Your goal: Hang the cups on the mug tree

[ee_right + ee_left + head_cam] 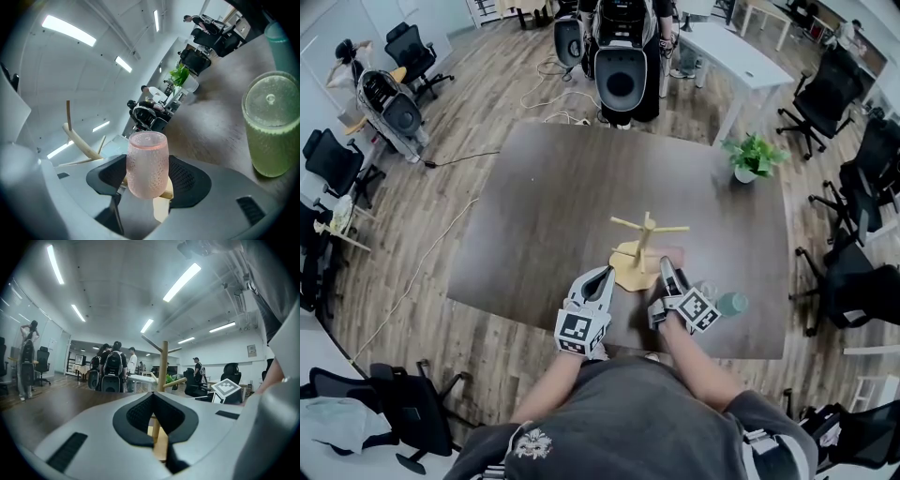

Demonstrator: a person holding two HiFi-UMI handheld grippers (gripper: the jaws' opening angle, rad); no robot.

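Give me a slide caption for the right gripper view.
Right gripper holds a pink cup; a green cup sits on the table at right, mug tree pegs at left.

The left forearm point(546, 394) and right forearm point(701, 367) reach forward side by side, close together. The left gripper point(607, 273) points ahead with its jaws pressed together and nothing between them. The right gripper point(667, 266), just beside it (leaning slightly inward), has its jaws clamped on a pink cup point(147, 164).

R tongs point(147, 177) clamp pink cup point(146, 161) | green cup point(271, 126) nr, on table point(213, 119)
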